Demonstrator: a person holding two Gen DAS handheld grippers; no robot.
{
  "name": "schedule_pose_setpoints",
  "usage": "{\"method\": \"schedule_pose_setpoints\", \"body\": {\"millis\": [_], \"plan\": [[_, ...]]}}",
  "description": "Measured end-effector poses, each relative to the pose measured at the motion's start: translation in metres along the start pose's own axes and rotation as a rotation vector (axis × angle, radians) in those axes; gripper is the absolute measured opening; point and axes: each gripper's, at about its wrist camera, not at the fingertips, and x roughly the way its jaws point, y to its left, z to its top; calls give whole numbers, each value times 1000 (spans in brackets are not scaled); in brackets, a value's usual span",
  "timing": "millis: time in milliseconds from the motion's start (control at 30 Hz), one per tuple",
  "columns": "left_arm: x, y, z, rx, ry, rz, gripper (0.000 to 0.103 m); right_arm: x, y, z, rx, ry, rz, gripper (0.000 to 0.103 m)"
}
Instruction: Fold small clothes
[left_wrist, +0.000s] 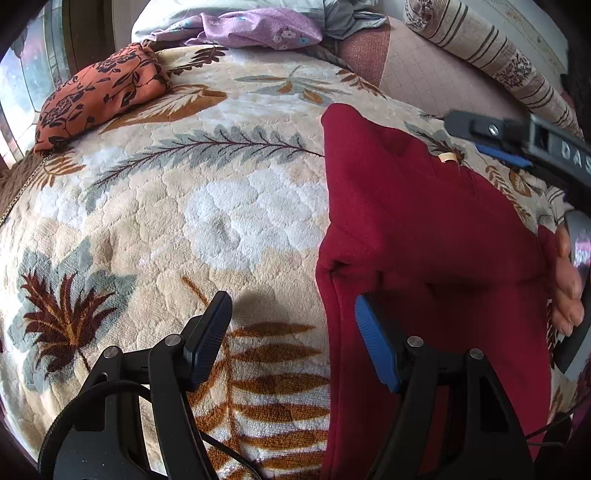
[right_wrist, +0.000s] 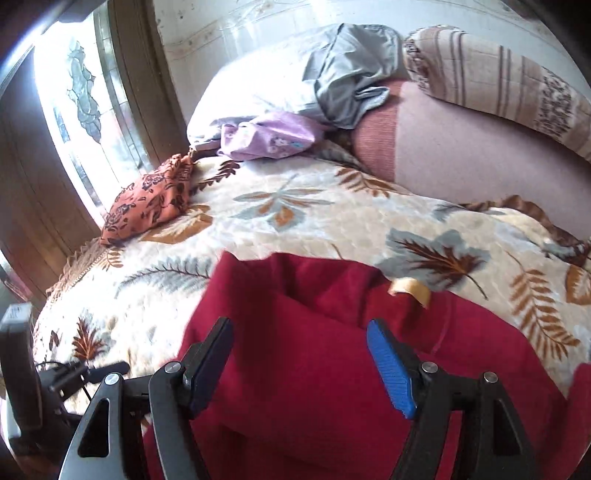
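Left wrist view: your left hand-held gripper (left_wrist: 291, 339) hangs wide apart over the bed, nothing between its pads. One finger sits above the leaf-patterned blanket (left_wrist: 177, 192), the blue-padded one above the left edge of the dark red garment (left_wrist: 424, 221). That garment lies spread on the blanket, right of centre, with a small tan label (left_wrist: 448, 157) near its far edge. At the right border your right hand-held gripper (left_wrist: 495, 144) reaches in over the garment's far corner, and your right hand (left_wrist: 567, 288) shows beside the cloth. Far left, an orange flowered cloth (left_wrist: 99, 92) sits on the blanket; a purple flowered cloth (left_wrist: 255, 29) lies beyond it.

Right wrist view: your right hand-held gripper (right_wrist: 299, 365) stands wide, its pads clear of the fabric, with the dark red garment (right_wrist: 332, 387) lying beneath and nothing gripped. The picture is smeared. The tan label (right_wrist: 410, 288) curls up at the garment's far edge. Your left hand-held gripper (right_wrist: 85, 373) shows at the lower left. A grey cloth (right_wrist: 347, 77) lies crumpled on the white pillow (right_wrist: 251, 92) at the back.
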Motion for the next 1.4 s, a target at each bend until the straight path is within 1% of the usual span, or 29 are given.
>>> {"method": "schedule_pose_setpoints", "body": {"millis": [67, 133, 267, 300, 367, 400, 433, 500, 567, 633, 667, 733, 800, 867, 933, 1000, 1033, 1100, 1133, 1167, 1233, 1300, 1400], "plan": [[4, 1, 1, 2, 1, 22, 70, 22, 9, 17, -7, 18, 28, 72], [7, 2, 2, 4, 2, 26, 70, 47, 22, 31, -33, 48, 55, 72], [9, 3, 2, 13, -3, 28, 70, 92, 52, 41, -155, 117, 54, 72], [9, 4, 2, 13, -3, 26, 70, 105, 56, 41, -186, 144, 38, 68], [9, 6, 3, 5, -6, 16, 70, 126, 62, 37, -231, 213, 30, 13], [9, 7, 3, 0, -8, 11, 70, 131, 62, 35, -239, 242, 31, 12], [8, 8, 3, -7, -9, 6, 70, 130, 62, 34, -242, 236, 25, 11], [7, 12, 4, -31, -9, -9, 70, 124, 61, 36, -247, 188, 24, 9], [5, 15, 5, -52, -14, -21, 70, 119, 57, 43, -206, 136, 30, 8], [4, 17, 5, -63, -20, -19, 70, 120, 55, 52, -174, 105, 29, 7], [4, 17, 5, -65, -23, -19, 70, 125, 53, 54, -156, 100, 29, 7], [4, 17, 5, -62, -27, -14, 70, 142, 55, 54, -127, 118, 46, 7], [3, 18, 6, -59, -36, -4, 70, 160, 65, 47, -140, 132, 53, 6], [2, 20, 7, -59, -45, 4, 70, 171, 72, 40, -163, 142, 40, 6], [1, 21, 9, -58, -46, 11, 70, 165, 70, 41, -153, 129, 55, 6], [0, 22, 10, -55, -49, 24, 70, 147, 61, 47, -102, 121, 107, 8], [-1, 23, 10, -51, -53, 40, 70, 135, 56, 49, -81, 118, 129, 10], [-5, 28, 10, -48, -70, 88, 70, 105, 49, 45, -71, 101, 165, 25], [-8, 31, 11, -53, -80, 112, 70, 91, 49, 39, -89, 94, 172, 44], [-10, 35, 12, -63, -90, 128, 70, 75, 49, 30, -114, 83, 177, 55], [-14, 45, 13, -97, -103, 138, 70, 49, 54, 5, -178, 62, 186, 57], [-18, 55, 12, -138, -111, 131, 70, 34, 64, -23, -251, 70, 179, 57], [-19, 63, 11, -176, -111, 120, 70, 30, 77, -61, -345, 75, 125, 57]]}}
